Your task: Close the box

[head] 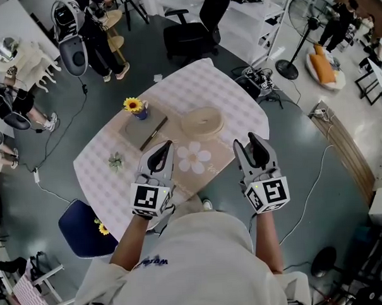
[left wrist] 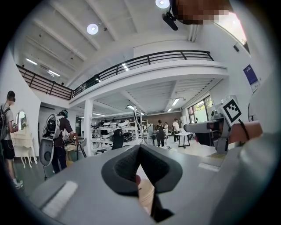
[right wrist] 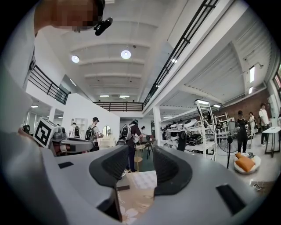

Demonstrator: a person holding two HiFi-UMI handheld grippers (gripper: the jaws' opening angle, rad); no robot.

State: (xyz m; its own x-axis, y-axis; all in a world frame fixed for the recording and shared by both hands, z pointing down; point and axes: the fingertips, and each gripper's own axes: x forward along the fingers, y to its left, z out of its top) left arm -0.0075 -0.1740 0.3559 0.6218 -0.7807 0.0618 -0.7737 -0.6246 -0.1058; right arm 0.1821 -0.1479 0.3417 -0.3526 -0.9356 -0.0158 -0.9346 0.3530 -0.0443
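A flat tan box with a white flower print lies on the checked tablecloth, near the table's front edge. Both grippers hover above that edge and point across the room. My left gripper is over the box's left end, its fingertips touching with nothing between them; in the left gripper view the left gripper's pads meet at the tips. My right gripper is over the box's right end. Its pads stand apart in the right gripper view, the right gripper being empty, and the box shows below the gap.
A round beige lid-like object sits behind the box. A grey notebook with a pen, a sunflower in a blue vase and a small plant are to the left. A blue chair stands at the table's near left. People stand around the room.
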